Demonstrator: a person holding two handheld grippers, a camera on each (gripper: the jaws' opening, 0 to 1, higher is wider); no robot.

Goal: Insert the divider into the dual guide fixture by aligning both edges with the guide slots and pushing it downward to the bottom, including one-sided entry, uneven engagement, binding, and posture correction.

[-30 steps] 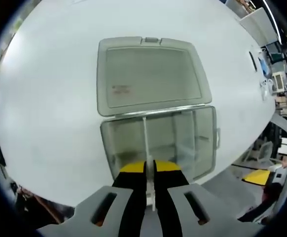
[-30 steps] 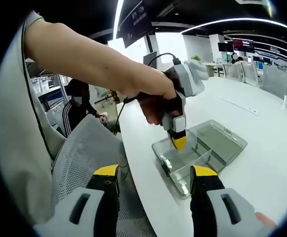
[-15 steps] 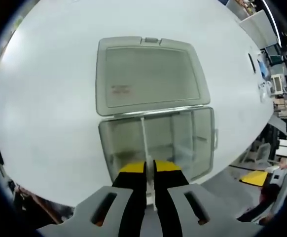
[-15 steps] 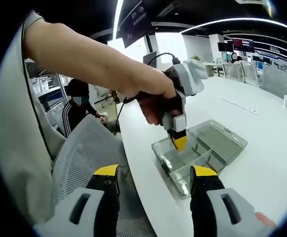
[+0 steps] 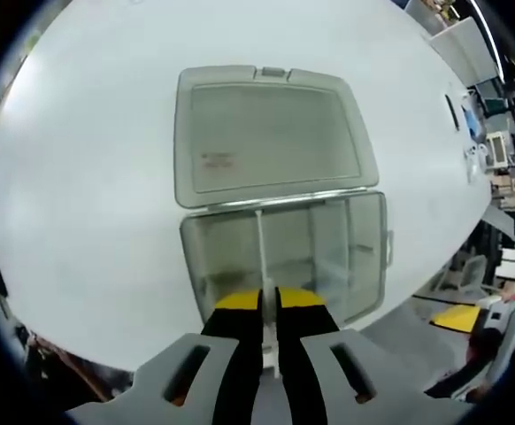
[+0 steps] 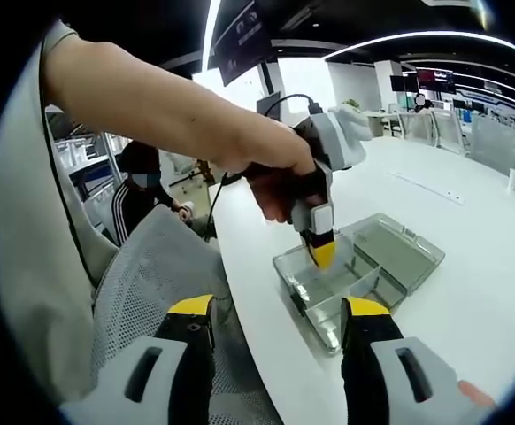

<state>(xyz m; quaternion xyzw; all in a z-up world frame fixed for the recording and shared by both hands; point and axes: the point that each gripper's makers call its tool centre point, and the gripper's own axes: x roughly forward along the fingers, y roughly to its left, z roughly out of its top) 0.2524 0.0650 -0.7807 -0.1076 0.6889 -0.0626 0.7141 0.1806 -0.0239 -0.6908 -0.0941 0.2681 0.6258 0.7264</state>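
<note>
Centrally on the white tabletop (image 5: pixel 80 159) lies a clear plastic compartment box (image 5: pixel 284 252), its lid (image 5: pixel 271 133) folded flat open beyond it, fixed partitions crossing its right part. A thin white divider (image 5: pixel 262 257) stands on edge inside, its long axis running from the near wall toward the hinge. The left gripper (image 5: pixel 268 310) has its jaws clamped together on the divider's near end. The right gripper (image 6: pixel 275 319) hovers off the tabletop edge with jaws wide apart, holding nothing.
</note>
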